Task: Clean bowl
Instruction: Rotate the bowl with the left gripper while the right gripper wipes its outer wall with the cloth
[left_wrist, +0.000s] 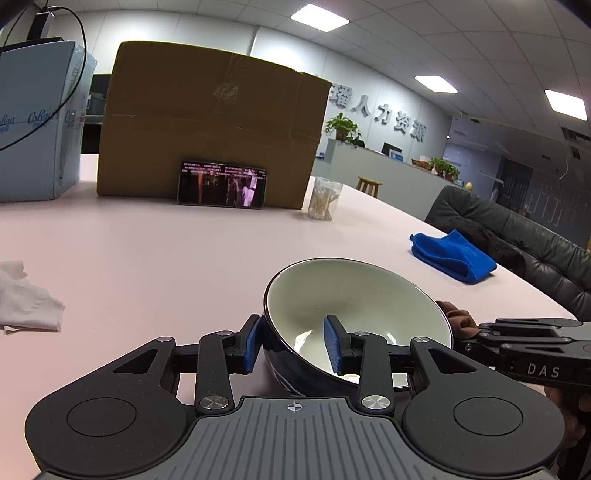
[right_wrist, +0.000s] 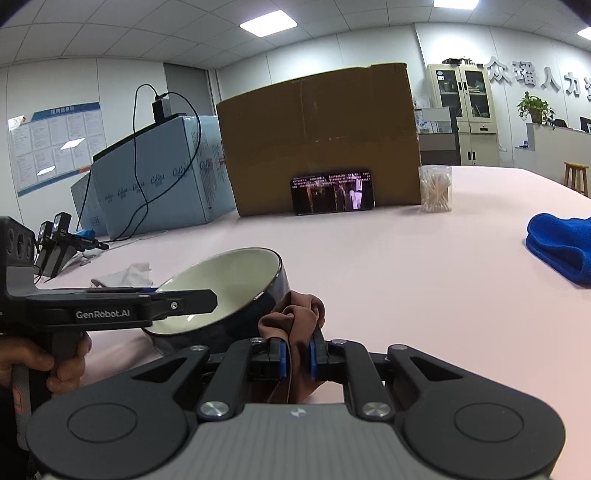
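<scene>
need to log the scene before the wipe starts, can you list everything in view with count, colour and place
bowl: one, dark outside, pale inside, tilted on the table, near edge
brown cloth: one, beside the bowl's rim
blue cloth: one, folded, right side of table
white tissue: one, crumpled, left side
cardboard box: one, brown, far side
phone: one, screen lit, leaning on the cardboard box
cotton swab jar: one, clear, right of the box
pale blue boxes: two, left of it
table: one, pink
left hand-held gripper: black, blue pads, clamping the bowl's wall
right hand-held gripper: black, shut on the brown cloth
</scene>
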